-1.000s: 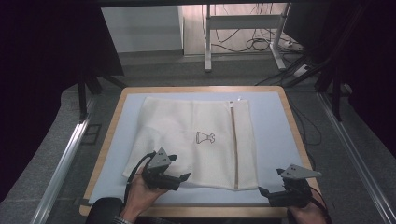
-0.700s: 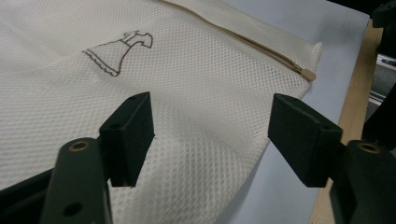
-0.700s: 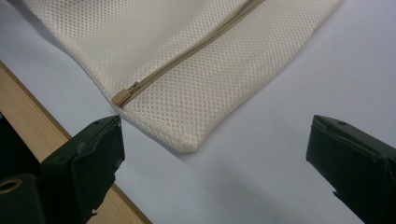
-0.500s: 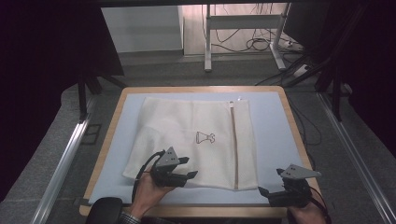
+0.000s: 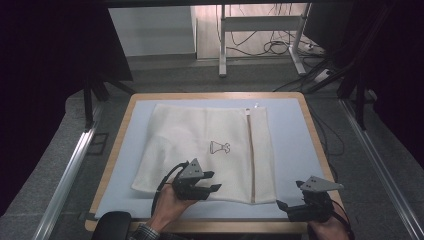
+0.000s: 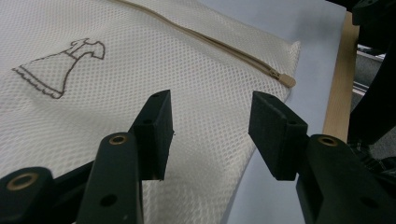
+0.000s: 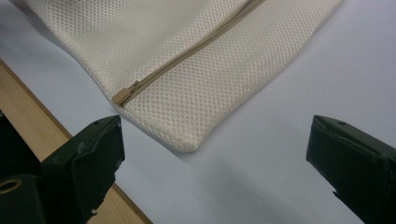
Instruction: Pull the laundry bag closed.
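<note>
Here, view by view:

High view, layout: the cream mesh laundry bag (image 5: 205, 152) lay flat and spread wide on the pale blue mat of the wood-edged worktop (image 5: 300, 150), likely so that its long beige zipper (image 5: 250, 155) faced up and could be reached.
High view, left hand-held gripper (image 5: 212, 181): it hovered over the bag's near edge, jaws pointing toward the zipper, probably lining up on the zipper's near end.
High view, right hand-held gripper (image 5: 285, 206): it waited at the near right corner of the worktop, just off the bag, seemingly parked until needed.

Left gripper view, jaws: they stood partly open and had just been closing; nothing was between them, only mesh lay beneath.
Left gripper view, zipper pull (image 6: 285, 79): it sat ahead near the bag's corner, apart from the jaws.
Left gripper view, bag's look: fine honeycomb netting, cream, slightly rumpled, with a small brown outline drawing of a dress (image 6: 58, 67).

Right gripper view, jaws: they gaped wide and held nothing, over bare mat.
Right gripper view, bag's corner (image 7: 191, 142): rounded, hemmed, lying flat just beyond the jaws, the zipper's end close to the hem.
</note>
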Available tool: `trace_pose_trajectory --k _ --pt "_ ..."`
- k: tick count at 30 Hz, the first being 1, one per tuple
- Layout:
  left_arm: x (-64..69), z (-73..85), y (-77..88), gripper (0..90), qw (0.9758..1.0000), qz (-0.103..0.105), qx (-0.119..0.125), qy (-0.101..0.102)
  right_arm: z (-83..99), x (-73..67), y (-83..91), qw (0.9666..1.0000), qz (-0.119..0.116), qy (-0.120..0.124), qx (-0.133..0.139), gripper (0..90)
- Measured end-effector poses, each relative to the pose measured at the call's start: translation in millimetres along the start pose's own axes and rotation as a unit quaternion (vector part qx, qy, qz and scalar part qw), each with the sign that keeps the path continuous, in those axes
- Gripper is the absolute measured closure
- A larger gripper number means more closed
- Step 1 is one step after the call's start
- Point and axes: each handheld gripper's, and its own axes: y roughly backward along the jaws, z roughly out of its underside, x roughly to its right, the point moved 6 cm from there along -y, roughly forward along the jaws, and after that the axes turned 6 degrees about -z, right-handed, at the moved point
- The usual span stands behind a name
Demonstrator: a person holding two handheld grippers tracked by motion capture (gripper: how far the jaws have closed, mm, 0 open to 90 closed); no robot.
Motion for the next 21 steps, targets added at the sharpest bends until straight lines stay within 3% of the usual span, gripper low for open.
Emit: trace_pose_trajectory --k 7,21 --pt "6.5 -2.9 -14.6 52.6 0.9999 0.011 -0.003 -0.009 0.0 -0.3 -0.2 1.0 -0.001 0.002 -0.001 4.3" --pt "20.4 -11.8 -35.4 68.0 0.9988 0.039 -0.003 -0.03 0.1 -1.1 -0.7 1.0 -0.002 0.004 -0.004 4.4"
